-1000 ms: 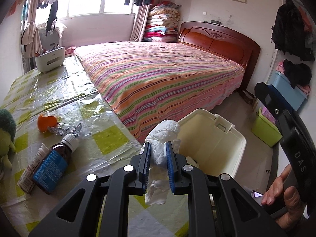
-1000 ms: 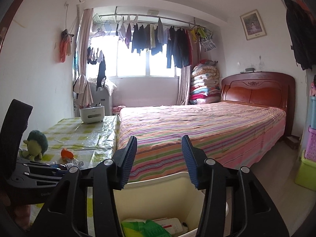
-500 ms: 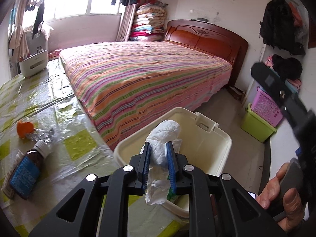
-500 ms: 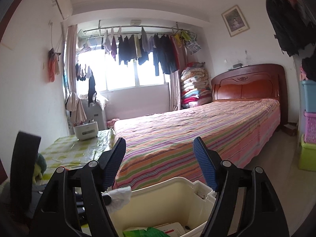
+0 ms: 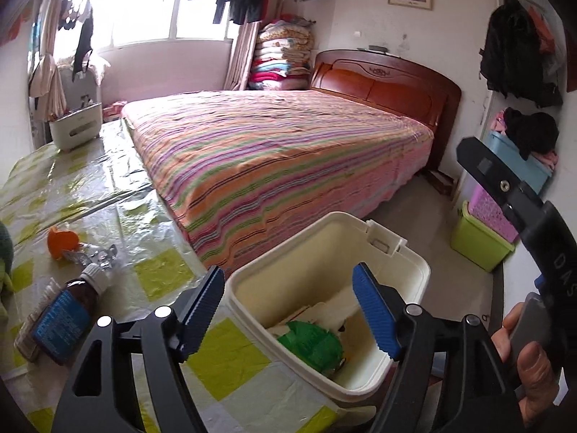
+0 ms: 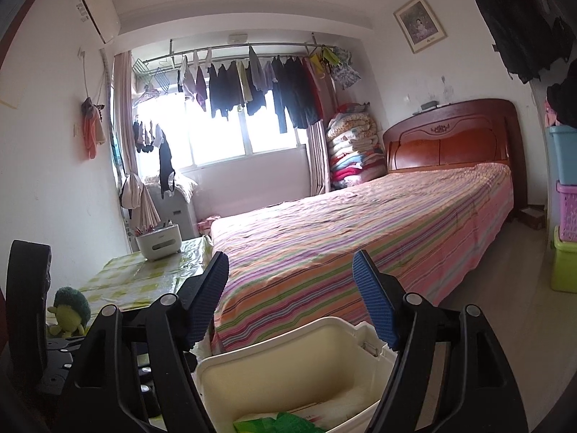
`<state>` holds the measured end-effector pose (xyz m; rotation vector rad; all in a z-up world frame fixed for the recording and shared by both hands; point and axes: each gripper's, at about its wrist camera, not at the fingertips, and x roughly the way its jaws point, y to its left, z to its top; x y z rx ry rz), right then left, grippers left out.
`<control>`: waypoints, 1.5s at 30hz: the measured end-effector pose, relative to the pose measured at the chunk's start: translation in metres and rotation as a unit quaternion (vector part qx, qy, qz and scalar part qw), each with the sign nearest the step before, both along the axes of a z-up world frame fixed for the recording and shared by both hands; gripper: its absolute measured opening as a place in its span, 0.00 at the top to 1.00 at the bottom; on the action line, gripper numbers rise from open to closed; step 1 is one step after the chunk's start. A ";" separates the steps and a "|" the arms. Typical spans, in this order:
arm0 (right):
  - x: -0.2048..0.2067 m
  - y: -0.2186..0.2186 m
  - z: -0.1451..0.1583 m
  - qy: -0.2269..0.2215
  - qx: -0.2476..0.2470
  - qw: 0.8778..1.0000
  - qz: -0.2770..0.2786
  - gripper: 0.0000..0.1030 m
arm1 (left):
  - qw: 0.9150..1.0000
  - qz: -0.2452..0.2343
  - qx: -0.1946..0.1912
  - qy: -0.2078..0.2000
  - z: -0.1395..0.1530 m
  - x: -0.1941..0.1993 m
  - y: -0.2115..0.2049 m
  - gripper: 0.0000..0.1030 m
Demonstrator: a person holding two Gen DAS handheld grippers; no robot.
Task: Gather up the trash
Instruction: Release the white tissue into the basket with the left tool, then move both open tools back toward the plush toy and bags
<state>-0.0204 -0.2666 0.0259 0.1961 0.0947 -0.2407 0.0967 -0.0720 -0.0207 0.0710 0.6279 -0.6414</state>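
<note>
My left gripper (image 5: 286,270) hangs over the cream trash bin (image 5: 414,274) at the table's edge. Its jaws are opening and nothing is between them. A crumpled white tissue (image 5: 342,306) lies inside the bin beside a green wrapper (image 5: 310,342). My right gripper (image 6: 290,258) is open and empty, pointing level above the same bin (image 6: 274,350). On the table lie a brown bottle with a blue label (image 5: 68,314), an orange scrap (image 5: 61,241) and a foil blister strip (image 5: 93,254).
The table (image 5: 162,274) wears a yellow-checked plastic cloth; a white caddy (image 5: 75,126) stands at its far end and a green plush toy (image 6: 70,310) at its left. A striped bed (image 5: 288,151) runs alongside. Stacked storage boxes (image 5: 479,238) sit at the right wall.
The left jaws have sprung apart and the white tissue they pinched has dropped into the bin. The right jaws have widened, and the right gripper has rolled a little.
</note>
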 end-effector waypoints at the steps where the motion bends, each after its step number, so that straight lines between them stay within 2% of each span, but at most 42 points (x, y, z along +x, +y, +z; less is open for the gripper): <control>1: 0.001 0.000 -0.001 0.001 0.002 1.000 0.002 0.32 | 1.000 0.005 -0.002 0.003 0.000 0.002 0.003 0.30; 8: 0.009 0.011 -0.002 0.012 0.001 1.000 0.021 0.30 | 1.000 0.028 -0.006 0.013 0.002 0.008 0.020 0.30; 20: 0.030 0.048 -0.005 0.037 -0.001 0.997 0.072 0.28 | 0.998 0.056 0.015 -0.008 0.008 0.004 0.057 0.30; 30: 0.047 0.086 -0.009 0.052 -0.005 0.991 0.119 0.28 | 0.991 0.131 0.023 -0.021 0.016 0.006 0.125 0.30; 35: 0.053 0.104 -0.010 0.061 -0.009 0.988 0.138 0.28 | 0.980 0.193 0.025 -0.039 0.022 0.004 0.169 0.30; 37: 0.055 0.108 -0.011 0.066 -0.009 0.987 0.144 0.28 | 0.973 0.227 0.024 -0.038 0.022 0.004 0.192 0.30; 39: 0.057 0.112 -0.013 0.070 -0.008 0.986 0.150 0.28 | 0.965 0.261 0.020 -0.033 0.020 0.005 0.213 0.30; 42: 0.061 0.117 -0.014 0.076 -0.004 0.984 0.158 0.28 | 0.948 0.318 0.022 -0.017 0.014 0.008 0.251 0.30; 45: 0.063 0.121 -0.015 0.081 0.000 0.983 0.167 0.28 | 0.934 0.355 0.024 -0.001 0.007 0.011 0.283 0.30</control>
